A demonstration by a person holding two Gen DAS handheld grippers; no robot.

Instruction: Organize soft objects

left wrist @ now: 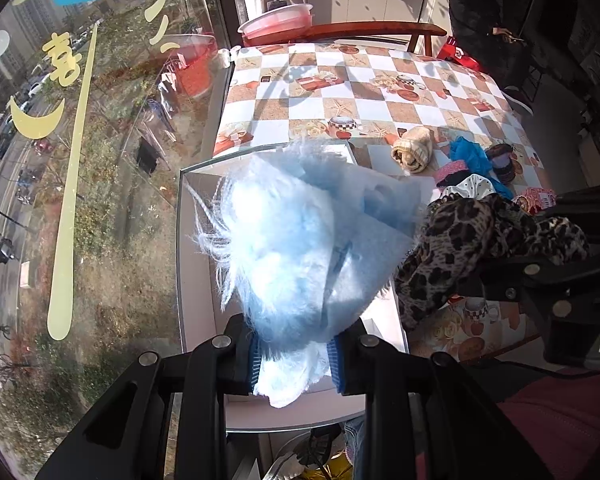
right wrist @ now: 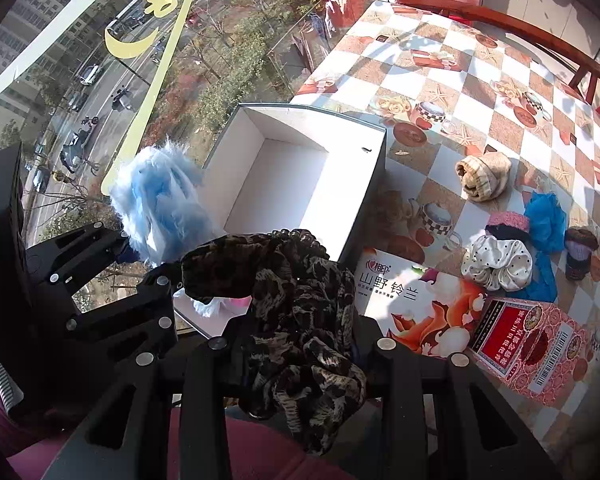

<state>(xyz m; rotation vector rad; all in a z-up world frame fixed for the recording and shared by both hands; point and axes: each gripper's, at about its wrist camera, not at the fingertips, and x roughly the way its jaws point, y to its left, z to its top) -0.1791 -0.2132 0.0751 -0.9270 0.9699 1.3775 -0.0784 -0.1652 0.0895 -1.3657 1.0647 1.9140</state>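
Barely started here: the white box is sitting empty mid-frame while more soft bits are waiting on the table at right. The left gripper is clamping a blue fluffy thing over the box, and the right gripper is pinching a leopard scarf at lower centre.

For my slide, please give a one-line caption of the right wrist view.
Right tongs gripping leopard-print cloth beside open white box; left tongs holding blue fluffy item.
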